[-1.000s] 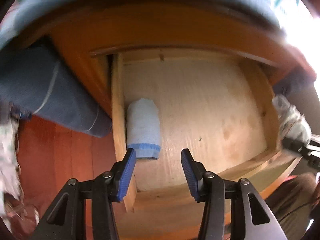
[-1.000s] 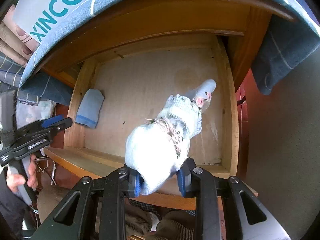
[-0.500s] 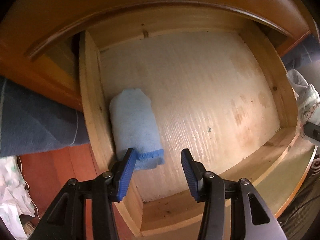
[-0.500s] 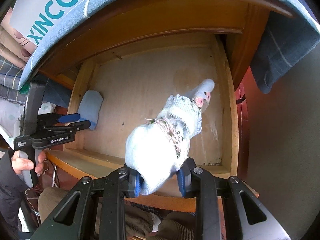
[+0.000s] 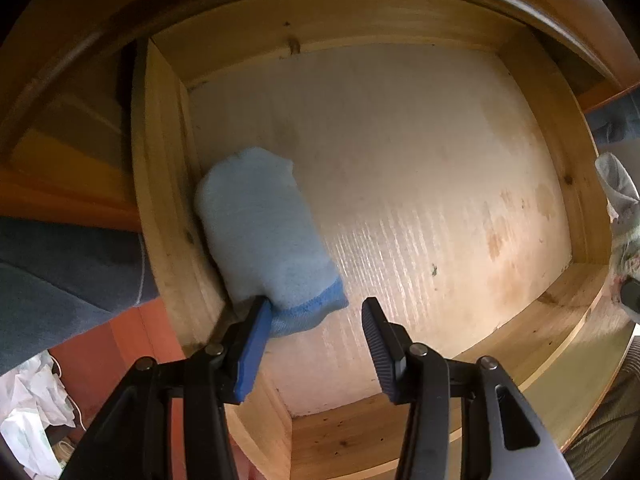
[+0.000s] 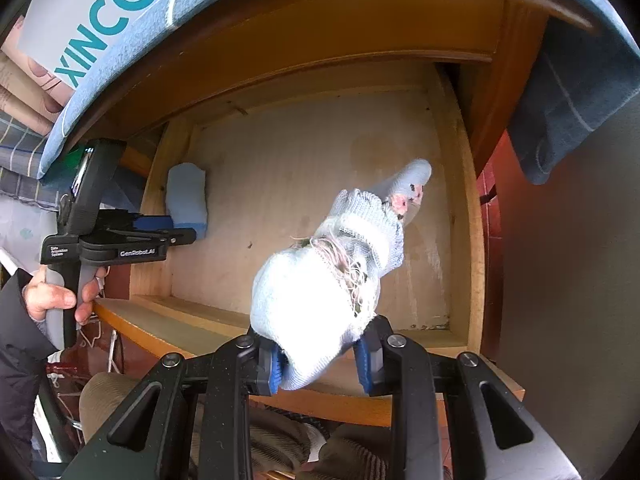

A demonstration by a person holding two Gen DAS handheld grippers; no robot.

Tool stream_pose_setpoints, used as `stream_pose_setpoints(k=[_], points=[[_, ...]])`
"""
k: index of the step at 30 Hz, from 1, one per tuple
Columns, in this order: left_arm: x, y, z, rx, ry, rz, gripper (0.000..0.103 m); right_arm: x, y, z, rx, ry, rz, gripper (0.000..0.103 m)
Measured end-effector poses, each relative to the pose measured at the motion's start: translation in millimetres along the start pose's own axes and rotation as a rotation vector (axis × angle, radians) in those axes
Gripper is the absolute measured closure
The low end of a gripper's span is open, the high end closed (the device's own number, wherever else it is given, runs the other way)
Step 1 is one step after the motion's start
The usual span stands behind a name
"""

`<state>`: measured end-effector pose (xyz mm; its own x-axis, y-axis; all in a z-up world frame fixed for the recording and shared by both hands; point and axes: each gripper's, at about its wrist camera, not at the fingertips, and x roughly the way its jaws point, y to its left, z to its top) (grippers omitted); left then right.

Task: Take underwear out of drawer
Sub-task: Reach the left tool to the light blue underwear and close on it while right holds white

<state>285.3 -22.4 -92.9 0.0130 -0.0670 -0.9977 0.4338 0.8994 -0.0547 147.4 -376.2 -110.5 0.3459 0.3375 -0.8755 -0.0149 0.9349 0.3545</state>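
Left gripper (image 5: 316,316) points down into the open wooden drawer (image 5: 168,216), jaws apart and just been closing. Rolled light-blue underwear (image 5: 260,232) lies on the drawer floor, left of centre in the left wrist view, pressed against the left wall. Its darker blue band sits between the jaws; left pad (image 5: 252,344) touches the band's edge, right pad clear of it, so no grip yet.

Right gripper (image 6: 320,364) is clamped on a pale blue-white sock bundle (image 6: 316,296), held above the drawer at frame centre in the right wrist view. A hand (image 6: 60,300) holds the left gripper's handle at that frame's left edge.
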Motion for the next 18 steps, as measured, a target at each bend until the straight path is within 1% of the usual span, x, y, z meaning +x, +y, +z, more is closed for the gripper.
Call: stream_pose_setpoints(k=[1, 2, 3, 6, 8, 11, 13, 14, 15, 16, 17, 18], points=[[3, 1, 0, -0.008, 0.017, -0.002, 0.088, -1, 0, 0, 0.000, -0.001, 0.000, 0.076], [8, 3, 0, -0.022, 0.043, -0.017, 0.098, -1, 0, 0, 0.000, -0.002, 0.003, 0.076], [12, 6, -2, -0.037, 0.065, -0.030, 0.103, -1, -1, -1, 0.003, -0.002, 0.008, 0.076], [7, 5, -3, -0.035, 0.044, -0.028, 0.103, -1, -4, 0, 0.014, -0.004, 0.019, 0.076], [5, 4, -5, -0.044, 0.045, -0.055, 0.103, -1, -4, -1, 0.015, -0.002, 0.023, 0.076], [-2, 2, -11, -0.034, 0.028, -0.055, 0.103, -1, -4, -1, 0.013, -0.001, 0.030, 0.075], [-7, 5, -14, -0.055, 0.008, -0.052, 0.103, -1, -5, 0, 0.015, -0.001, 0.034, 0.075], [-13, 5, -15, -0.046, -0.015, -0.051, 0.102, -1, -5, 0, 0.016, 0.000, 0.037, 0.075], [-18, 4, -15, -0.032, -0.036, -0.044, 0.098, -1, -5, 0, 0.016, 0.002, 0.039, 0.075], [-21, 3, -16, -0.024, -0.035, -0.045, 0.088, -1, -6, 0, 0.016, 0.001, 0.041, 0.075], [-21, 3, -16, -0.020, -0.020, -0.061, 0.082, -1, -6, 1, 0.015, 0.001, 0.043, 0.075], [-21, 3, -16, -0.015, -0.024, -0.062, 0.070, -2, -6, 1, 0.015, 0.000, 0.045, 0.075]])
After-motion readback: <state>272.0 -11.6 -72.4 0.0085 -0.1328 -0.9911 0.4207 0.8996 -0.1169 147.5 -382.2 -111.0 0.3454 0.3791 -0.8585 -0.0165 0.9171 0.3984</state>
